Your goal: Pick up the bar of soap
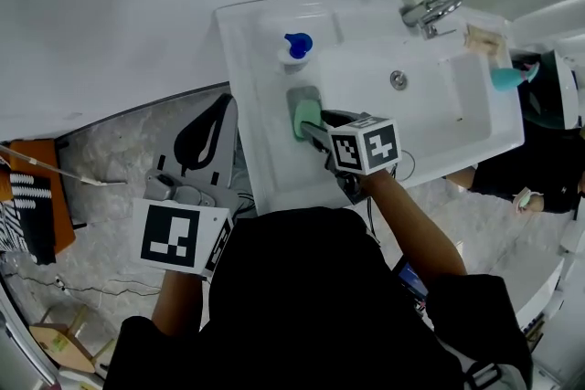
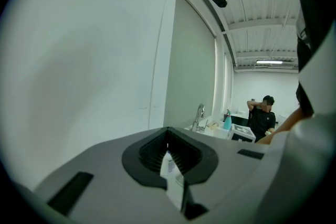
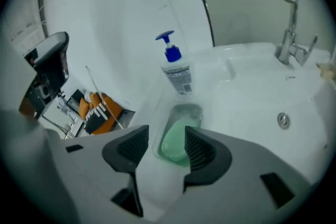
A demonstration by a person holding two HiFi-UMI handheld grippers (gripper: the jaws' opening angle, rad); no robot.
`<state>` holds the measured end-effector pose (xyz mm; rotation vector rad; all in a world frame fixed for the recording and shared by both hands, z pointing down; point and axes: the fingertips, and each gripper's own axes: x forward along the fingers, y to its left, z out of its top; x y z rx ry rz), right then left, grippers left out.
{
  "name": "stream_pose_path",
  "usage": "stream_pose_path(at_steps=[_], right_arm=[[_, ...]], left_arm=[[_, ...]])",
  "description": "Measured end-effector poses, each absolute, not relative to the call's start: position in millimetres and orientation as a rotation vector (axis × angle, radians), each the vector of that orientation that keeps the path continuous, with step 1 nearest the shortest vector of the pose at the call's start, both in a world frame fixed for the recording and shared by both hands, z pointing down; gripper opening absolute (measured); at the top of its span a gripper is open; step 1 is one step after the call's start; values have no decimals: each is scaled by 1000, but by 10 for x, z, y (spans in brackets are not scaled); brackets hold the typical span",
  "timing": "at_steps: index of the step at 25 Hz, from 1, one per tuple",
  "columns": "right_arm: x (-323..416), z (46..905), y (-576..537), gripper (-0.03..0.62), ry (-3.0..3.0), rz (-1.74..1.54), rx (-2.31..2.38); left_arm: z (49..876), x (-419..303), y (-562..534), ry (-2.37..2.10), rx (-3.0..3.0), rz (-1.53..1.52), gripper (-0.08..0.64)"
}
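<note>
The bar of soap (image 1: 304, 116) (image 3: 176, 141) is pale green and lies in a grey-green soap dish (image 1: 302, 96) (image 3: 185, 112) on the left rim of the white washbasin (image 1: 265, 151). My right gripper (image 1: 317, 129) (image 3: 165, 140) points down over it and is open. Its two dark pads stand on either side of the soap's near end and neither presses on it. My left gripper (image 1: 203, 134) (image 2: 169, 153) is held off to the left of the basin, over the floor. It points towards the wall, shut and empty.
A pump bottle with a blue head (image 1: 294, 48) (image 3: 176, 68) stands just behind the dish. A chrome tap (image 1: 431, 12) (image 3: 287, 39) and a teal bottle (image 1: 507, 76) are at the basin's far side. Another person (image 1: 548, 151) stands to the right. Orange and black gear (image 1: 37, 205) lies on the floor.
</note>
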<state>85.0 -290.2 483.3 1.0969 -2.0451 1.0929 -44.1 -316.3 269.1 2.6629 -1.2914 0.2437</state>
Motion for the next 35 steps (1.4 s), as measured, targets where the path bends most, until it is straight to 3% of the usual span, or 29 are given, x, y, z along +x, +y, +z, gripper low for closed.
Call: stream_pose_path(at_steps=[5,10,21,35], right_arm=[[924,5059,-2888,250,-1947,1217,1193],[872,5163,-2931,252,-1901,1267,1209],[881,5243,-3079,250,-1816,976,1235],[813,5306,-3030,233,-1754,599,898]], left_arm=[[2721,-451,-3188,-1292,2654,244,8],[2767,-457,-3203,-1289,2642,256,8],[2816,-442,-3265,-1293,2626,264,8],[2821,-446,-3215,-1284,2587,251,8]])
